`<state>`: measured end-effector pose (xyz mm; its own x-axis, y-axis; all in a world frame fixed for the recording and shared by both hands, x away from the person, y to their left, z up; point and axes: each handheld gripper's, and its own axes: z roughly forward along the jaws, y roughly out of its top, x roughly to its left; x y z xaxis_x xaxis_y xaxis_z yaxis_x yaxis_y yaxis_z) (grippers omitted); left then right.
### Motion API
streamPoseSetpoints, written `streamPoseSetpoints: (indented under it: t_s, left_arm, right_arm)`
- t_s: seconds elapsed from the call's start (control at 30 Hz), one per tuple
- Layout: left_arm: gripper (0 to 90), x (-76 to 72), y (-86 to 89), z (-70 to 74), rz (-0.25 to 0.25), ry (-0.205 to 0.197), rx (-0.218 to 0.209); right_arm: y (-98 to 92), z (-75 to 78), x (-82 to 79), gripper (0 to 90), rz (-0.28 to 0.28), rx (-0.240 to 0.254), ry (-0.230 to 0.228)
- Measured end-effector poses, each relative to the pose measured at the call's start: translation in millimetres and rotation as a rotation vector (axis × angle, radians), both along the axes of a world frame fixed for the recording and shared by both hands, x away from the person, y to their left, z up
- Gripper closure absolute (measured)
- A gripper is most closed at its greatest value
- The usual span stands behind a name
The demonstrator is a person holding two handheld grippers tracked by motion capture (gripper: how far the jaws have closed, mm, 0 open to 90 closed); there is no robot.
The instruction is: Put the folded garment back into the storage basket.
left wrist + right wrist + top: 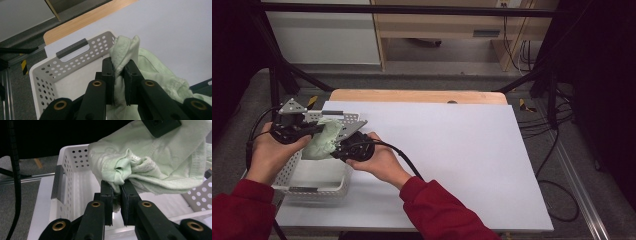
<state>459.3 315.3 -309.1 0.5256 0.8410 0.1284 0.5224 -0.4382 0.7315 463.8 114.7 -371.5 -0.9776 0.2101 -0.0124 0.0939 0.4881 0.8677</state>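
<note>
A pale green cloth hangs bunched over the white perforated basket at the table's left. My left gripper is shut on one fold of the cloth, its jaws pinching the fabric above the basket's far wall. My right gripper is shut on another bunched fold of the cloth, held over the basket's open inside. Both hands hold the cloth between them, clear of the basket floor.
The basket has a grey handle on its end wall. A white sheet covers the wooden table. Black cables lie on the grey floor to the right. A dark frame stands at the back left.
</note>
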Motion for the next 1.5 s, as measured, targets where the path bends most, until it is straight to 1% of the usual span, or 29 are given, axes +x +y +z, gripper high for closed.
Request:
streamPoseSetpoints:
  t_s: [0.13, 0.27, 0.37, 0.5, 0.9, 0.97, 1.17, 1.27, 1.33, 1.5]
  left_arm:
    - [80.5, 0.2, 1.2, -1.5, 0.006, -0.001, -0.001]
    - [80.5, 0.2, 0.7, -4.0, 0.001, 0.004, 0.0]
    - [80.5, 0.9, 1.9, -5.2, 0.005, 0.004, -0.004]
    - [80.5, 1.6, 3.4, -6.6, 0.006, 0.015, -0.002]
    - [80.5, 0.0, 5.7, -11.8, 0.004, 0.029, 0.001]
    - [80.5, -0.6, 6.6, -13.0, 0.007, 0.03, -0.01]
    - [80.4, -0.9, 8.0, -16.8, 0.012, 0.043, 0.0]
    - [80.1, -1.6, 7.1, -18.7, 0.011, 0.045, 0.008]
    - [80.0, -1.8, 6.6, -20.2, 0.015, 0.045, 0.004]
    - [79.8, 0.1, 8.1, -23.0, 0.021, 0.045, 0.009]
  right_arm:
    - [0.8, -1.8, 0.4, 82.3, 0.002, 0.0, 0.001]
    - [2.6, -3.7, 0.6, 82.3, 0.006, -0.001, 0.002]
    - [3.5, -5.0, 1.1, 82.3, 0.004, 0.001, 0.009]
    - [5.1, -7.0, 1.9, 82.3, 0.004, 0.002, 0.015]
    - [9.1, -11.7, 0.6, 82.3, 0.01, -0.004, 0.023]
    - [9.8, -12.6, 0.5, 82.3, 0.011, -0.002, 0.026]
    - [11.2, -16.1, -0.4, 82.3, 0.008, -0.001, 0.036]
    - [11.7, -18.3, -1.7, 82.3, 0.011, -0.008, 0.034]
    - [11.6, -18.9, -2.2, 82.3, 0.009, -0.008, 0.037]
    - [12.3, -19.9, -1.5, 82.2, 0.005, -0.019, 0.034]
